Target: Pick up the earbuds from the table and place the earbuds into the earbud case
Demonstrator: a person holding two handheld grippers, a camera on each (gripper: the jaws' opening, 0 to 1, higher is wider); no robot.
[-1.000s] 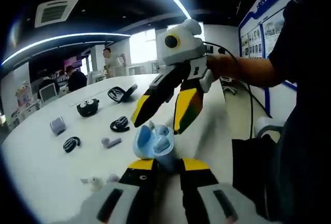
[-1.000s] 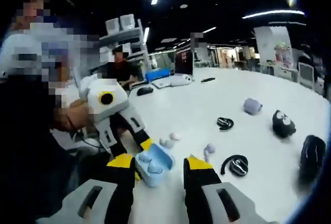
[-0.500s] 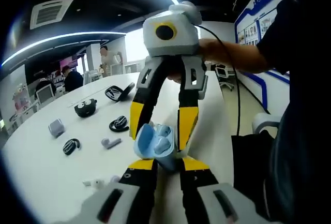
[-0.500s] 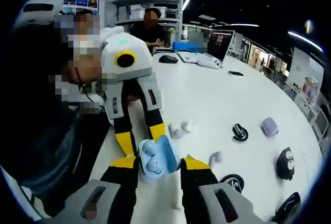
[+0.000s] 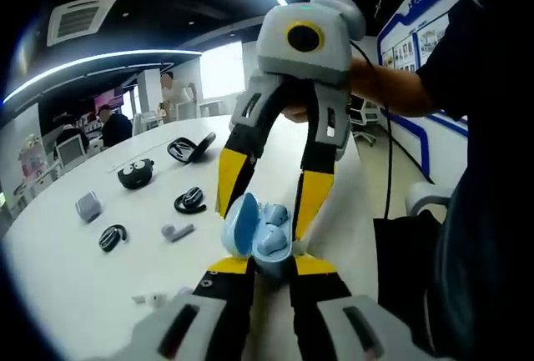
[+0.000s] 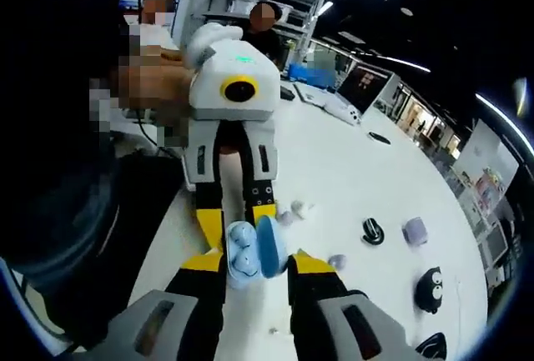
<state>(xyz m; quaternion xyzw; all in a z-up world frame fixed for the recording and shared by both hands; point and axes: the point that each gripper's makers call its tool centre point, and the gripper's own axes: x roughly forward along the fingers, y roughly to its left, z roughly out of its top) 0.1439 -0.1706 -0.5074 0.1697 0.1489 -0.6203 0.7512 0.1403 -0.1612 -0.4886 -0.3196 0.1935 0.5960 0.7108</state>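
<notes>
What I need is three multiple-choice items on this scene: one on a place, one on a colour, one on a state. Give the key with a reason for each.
1. Where is the earbud case?
A. Between the tips of the left gripper and the right gripper
B. Beside the laptop
C. On a chair

2. What colour is the earbud case?
A. Red
B. Black
C. Light blue

3. In what state is the lid?
A. Shut
B. Hinged open
C. Lying apart on the table

Key:
1 A: both views show the case between the yellow-and-black jaws of both grippers.
2 C: its shell and lid are pale blue.
3 B: the lid stands up beside the base, and the inside is exposed.
</notes>
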